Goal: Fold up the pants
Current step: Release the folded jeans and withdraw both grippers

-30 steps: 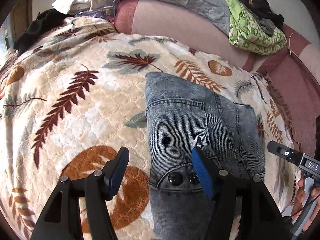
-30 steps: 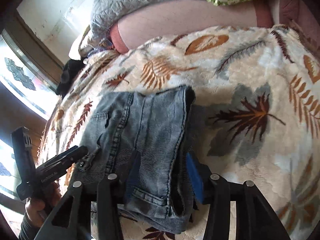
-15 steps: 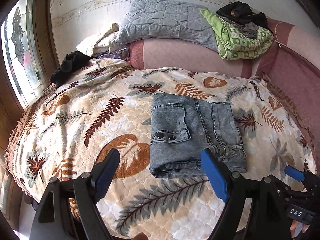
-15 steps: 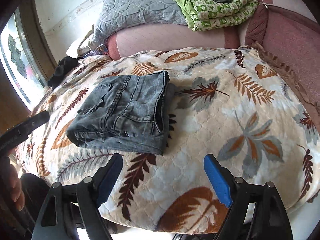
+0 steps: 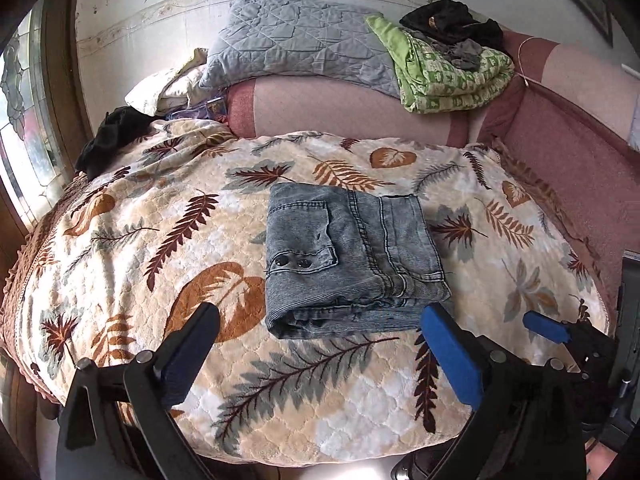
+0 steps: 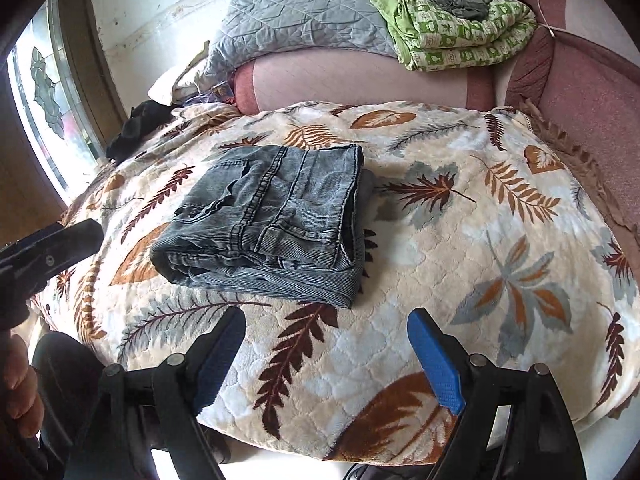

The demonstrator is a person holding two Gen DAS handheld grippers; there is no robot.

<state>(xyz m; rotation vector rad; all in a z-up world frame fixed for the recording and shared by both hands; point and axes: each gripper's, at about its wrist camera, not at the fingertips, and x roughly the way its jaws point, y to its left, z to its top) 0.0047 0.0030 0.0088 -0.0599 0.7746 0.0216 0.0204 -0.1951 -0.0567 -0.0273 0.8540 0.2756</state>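
Grey denim pants [image 5: 352,258] folded on leaf blanket [image 5: 120,240]; left gripper [image 5: 320,356] just widened, right gripper [image 6: 326,354] wide, both empty.

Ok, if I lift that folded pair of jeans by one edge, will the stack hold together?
Probably not: the folded jeans are loose stacked layers, so one edge lifted would likely let them droop open. Thick denim suggests some heft. On the plush leaf-print blanket a push would likely drag and bunch rather than slide.

Grey-blue washed denim pants [image 5: 352,256], cream blanket [image 5: 120,248] with rust, brown and grey leaves, green-patterned quilt [image 5: 452,76], blue gripper pads [image 5: 452,356]
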